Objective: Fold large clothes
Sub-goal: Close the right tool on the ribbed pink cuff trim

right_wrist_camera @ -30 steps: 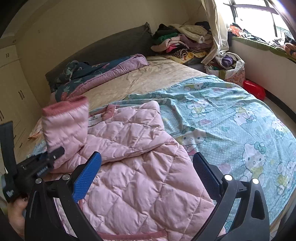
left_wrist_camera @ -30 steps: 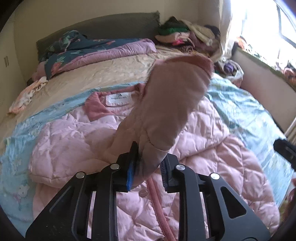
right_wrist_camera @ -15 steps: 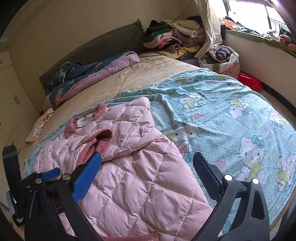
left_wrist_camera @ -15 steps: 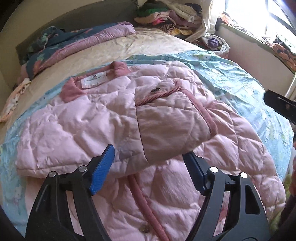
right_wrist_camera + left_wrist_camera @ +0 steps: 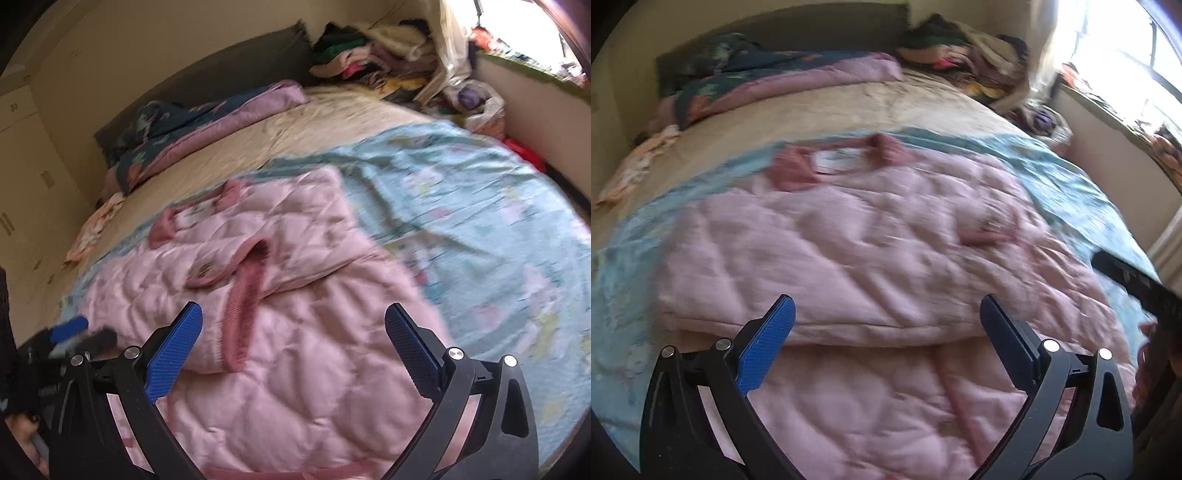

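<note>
**Both grippers empty above the pink jacket**

The pink quilted jacket (image 5: 871, 258) lies spread on the light blue cartoon sheet (image 5: 461, 206), which covers the near part of the bed (image 5: 849, 107). One sleeve (image 5: 243, 295) is folded across the body of the jacket.

The left gripper (image 5: 886, 325) is above the lower part of the jacket. Its jaws are opening and already stand far apart. Nothing is between them, and the pads do not touch the cloth. The right gripper (image 5: 293, 328) is also wide apart and empty, over the jacket's near edge.

The left wrist view looks straight along the jacket: the dark pink collar (image 5: 790, 173) with its white label (image 5: 834, 162) lies at the far end, and a folded edge runs across just before the pads. At the right edge a dark part of the other tool (image 5: 1134, 280) shows.

The right wrist view shows more of the sheet to the right of the jacket, the ribbed cuff (image 5: 245, 306) of the folded sleeve, and white cabinets (image 5: 26, 155) on the left. It also shows the left gripper's blue pad, blurred, at the lower left. Both views are soft from motion, and both show the pile of clothes (image 5: 369, 55) behind the bed.
</note>
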The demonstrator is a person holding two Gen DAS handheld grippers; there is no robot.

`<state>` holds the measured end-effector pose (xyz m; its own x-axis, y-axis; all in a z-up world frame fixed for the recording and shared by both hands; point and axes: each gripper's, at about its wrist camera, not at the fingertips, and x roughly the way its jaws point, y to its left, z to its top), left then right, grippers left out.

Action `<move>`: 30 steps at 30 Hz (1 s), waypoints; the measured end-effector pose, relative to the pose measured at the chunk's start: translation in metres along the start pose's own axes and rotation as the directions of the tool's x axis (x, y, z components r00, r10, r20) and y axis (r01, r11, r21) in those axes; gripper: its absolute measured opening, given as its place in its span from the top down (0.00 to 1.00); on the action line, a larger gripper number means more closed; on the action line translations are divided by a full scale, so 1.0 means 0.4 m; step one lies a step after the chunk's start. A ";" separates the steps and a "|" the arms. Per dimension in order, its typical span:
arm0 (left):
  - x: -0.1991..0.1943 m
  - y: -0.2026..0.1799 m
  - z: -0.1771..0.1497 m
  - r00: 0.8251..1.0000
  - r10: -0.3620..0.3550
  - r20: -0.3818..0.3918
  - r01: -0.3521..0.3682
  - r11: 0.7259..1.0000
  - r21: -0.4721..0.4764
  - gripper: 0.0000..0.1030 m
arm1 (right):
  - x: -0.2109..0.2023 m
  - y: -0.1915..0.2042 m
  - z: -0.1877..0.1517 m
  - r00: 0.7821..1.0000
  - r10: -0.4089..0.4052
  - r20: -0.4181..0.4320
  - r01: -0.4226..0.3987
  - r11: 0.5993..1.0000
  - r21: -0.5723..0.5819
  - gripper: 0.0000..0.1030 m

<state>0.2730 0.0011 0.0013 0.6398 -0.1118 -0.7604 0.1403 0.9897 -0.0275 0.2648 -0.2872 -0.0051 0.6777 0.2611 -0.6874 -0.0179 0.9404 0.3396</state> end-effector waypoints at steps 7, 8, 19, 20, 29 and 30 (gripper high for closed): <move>-0.048 0.162 0.005 0.996 0.077 0.036 -0.071 0.990 -0.125 0.09 | 0.125 0.063 -0.036 0.988 0.096 -0.118 -0.092 0.995 0.042 0.04; -0.054 0.178 0.002 0.996 0.085 0.036 -0.079 0.987 -0.137 0.09 | 0.147 0.066 -0.042 0.985 0.099 -0.140 -0.091 0.994 0.060 0.04; -0.086 0.295 -0.018 0.991 0.126 0.049 -0.111 0.963 -0.245 0.09 | 0.198 0.125 -0.068 0.982 0.166 -0.096 -0.166 0.986 0.008 0.79; -0.088 0.300 -0.018 0.991 0.126 0.051 -0.109 0.962 -0.249 0.09 | 0.188 0.129 -0.061 0.981 0.180 -0.079 -0.181 0.984 -0.005 0.81; -0.122 0.315 -0.009 0.988 0.126 0.093 -0.097 0.958 -0.270 0.09 | 0.000 0.255 0.084 0.962 0.239 0.129 -0.191 0.934 -0.303 0.84; -0.125 0.317 -0.006 0.988 0.124 0.097 -0.094 0.958 -0.272 0.09 | -0.011 0.264 0.099 0.960 0.242 0.141 -0.185 0.926 -0.330 0.84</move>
<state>0.2568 0.1323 0.0342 0.7223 0.0036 -0.6916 -0.1308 0.9827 -0.1315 0.2891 -0.1977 0.0591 0.7497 0.4477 -0.4874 -0.3844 0.8941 0.2300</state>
